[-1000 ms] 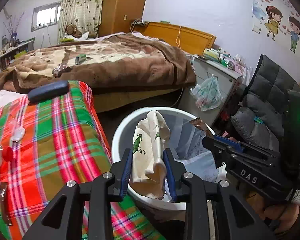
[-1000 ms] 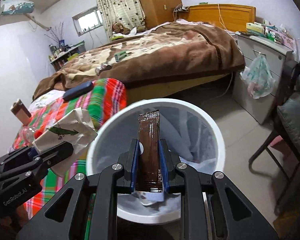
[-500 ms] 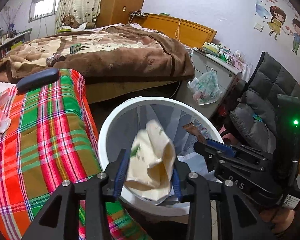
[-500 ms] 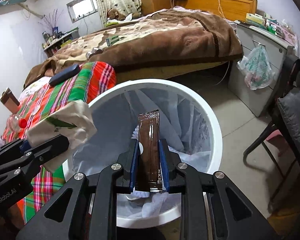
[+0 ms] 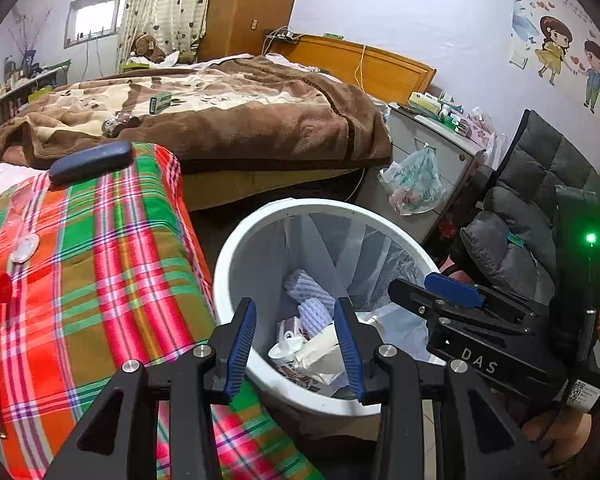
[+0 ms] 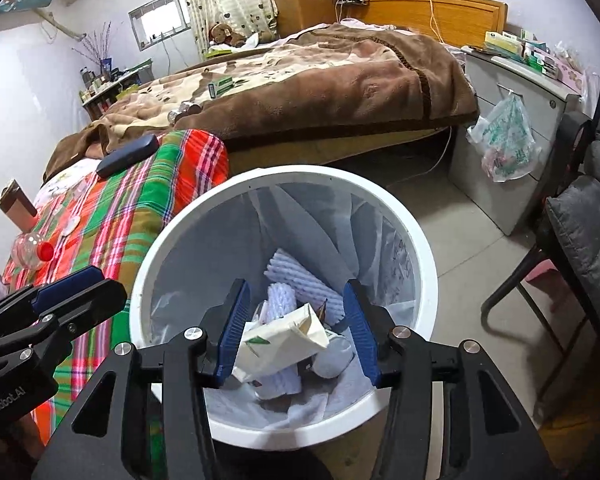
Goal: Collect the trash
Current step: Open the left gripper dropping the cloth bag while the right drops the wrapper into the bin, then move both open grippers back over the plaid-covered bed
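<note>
- White paper wrapper with a green leaf print now lies inside the bin, on top of the other rubbish; a second ago the left gripper was pinching it above the rim.
- Brown sachet, clamped upright in the right gripper a second ago, has gone from between the fingers; only a dark corner peeks out behind the wrapper.
- Left gripper hangs over the near rim with its jaws partly apart and nothing between them.
- Right gripper is over the middle of the bin, its jaws opening wide and empty.
- Ribbed pale foam pieces lie deeper in the bin, against the thin liner bag.
- Checked red and green cloth lies just left of the bin, with a dark case at its far end and a red-capped bottle at its left edge.
- Beyond stands a bed under a brown blanket.
</note>
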`<state>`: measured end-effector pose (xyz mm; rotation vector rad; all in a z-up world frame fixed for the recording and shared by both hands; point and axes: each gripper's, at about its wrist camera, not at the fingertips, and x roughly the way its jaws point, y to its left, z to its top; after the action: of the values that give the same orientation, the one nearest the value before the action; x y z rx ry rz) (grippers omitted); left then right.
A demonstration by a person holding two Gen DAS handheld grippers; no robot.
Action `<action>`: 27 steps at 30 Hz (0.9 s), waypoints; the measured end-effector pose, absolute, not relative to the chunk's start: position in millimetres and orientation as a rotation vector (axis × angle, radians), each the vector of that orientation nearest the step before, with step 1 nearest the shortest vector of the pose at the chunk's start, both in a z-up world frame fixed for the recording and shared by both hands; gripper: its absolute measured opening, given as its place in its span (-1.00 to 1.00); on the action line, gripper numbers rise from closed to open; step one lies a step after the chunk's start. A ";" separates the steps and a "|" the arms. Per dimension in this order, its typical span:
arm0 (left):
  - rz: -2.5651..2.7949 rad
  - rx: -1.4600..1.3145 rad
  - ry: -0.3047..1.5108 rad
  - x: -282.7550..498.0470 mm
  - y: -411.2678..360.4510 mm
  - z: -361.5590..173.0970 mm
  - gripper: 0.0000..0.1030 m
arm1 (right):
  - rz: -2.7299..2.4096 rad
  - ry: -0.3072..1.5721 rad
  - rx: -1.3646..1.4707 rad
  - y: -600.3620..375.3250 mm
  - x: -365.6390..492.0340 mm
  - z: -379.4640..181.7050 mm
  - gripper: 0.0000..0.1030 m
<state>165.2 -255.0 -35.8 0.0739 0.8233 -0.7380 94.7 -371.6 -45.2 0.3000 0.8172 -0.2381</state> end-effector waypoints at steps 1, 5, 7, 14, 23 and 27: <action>-0.733 0.072 0.820 164.5 -252.3 -34.7 -0.22 | -0.236 0.812 0.300 -369.9 94.6 -43.6 -0.02; -0.706 0.053 0.807 162.7 -234.7 -28.7 -0.22 | -0.223 0.788 0.287 -361.2 94.3 -37.1 -0.02; -0.690 0.048 0.796 162.3 -225.7 -25.7 -0.22 | -0.215 0.783 0.284 -356.9 95.0 -35.3 -0.02; -0.634 0.021 0.760 160.0 -189.0 -16.2 -0.21 | -0.188 0.764 0.271 -339.1 97.6 -29.4 -0.02; -0.524 -0.027 0.725 162.5 -129.3 -8.5 0.07 | -0.116 0.736 0.263 -310.0 106.9 -24.2 -0.02; -0.473 -0.049 0.725 165.0 -101.5 -9.4 0.08 | -0.078 0.737 0.251 -294.9 112.8 -24.1 -0.01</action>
<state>165.0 -101.5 -9.4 -0.0487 0.7245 -0.4735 112.8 -294.9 -24.1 0.2512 0.7366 -0.0779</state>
